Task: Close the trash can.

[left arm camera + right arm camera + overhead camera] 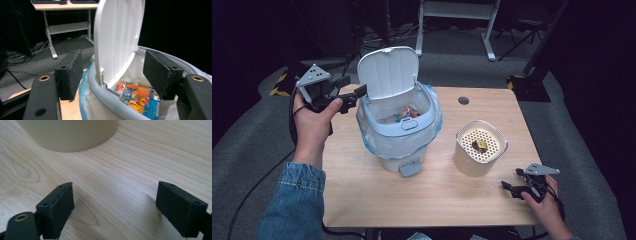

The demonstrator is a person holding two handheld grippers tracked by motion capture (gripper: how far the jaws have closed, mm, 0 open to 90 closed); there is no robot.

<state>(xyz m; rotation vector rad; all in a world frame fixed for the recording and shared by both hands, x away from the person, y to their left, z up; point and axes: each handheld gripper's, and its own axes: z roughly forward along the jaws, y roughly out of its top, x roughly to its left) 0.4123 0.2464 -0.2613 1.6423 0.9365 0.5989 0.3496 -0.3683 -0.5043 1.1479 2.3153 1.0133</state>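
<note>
We see left gripper (113, 75) jaws spread wide, straddling upright bin lid (117, 40), gripping nothing. Wrappers (138, 98) inside bin (399, 132). Right gripper (115, 207) gaping, idle over table (130, 170). Risk (our judgement): careless nudge slams lid or tips bin.

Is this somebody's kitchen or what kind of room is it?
Probably not a kitchen; it looks more like an office or lab. There is grey carpet, a white-legged desk with keyboards on it, and cables on the floor behind the wooden table.

table (422, 195) brightly lit – surroundings dark | tongs' near parts blurred – soft shadows
</note>
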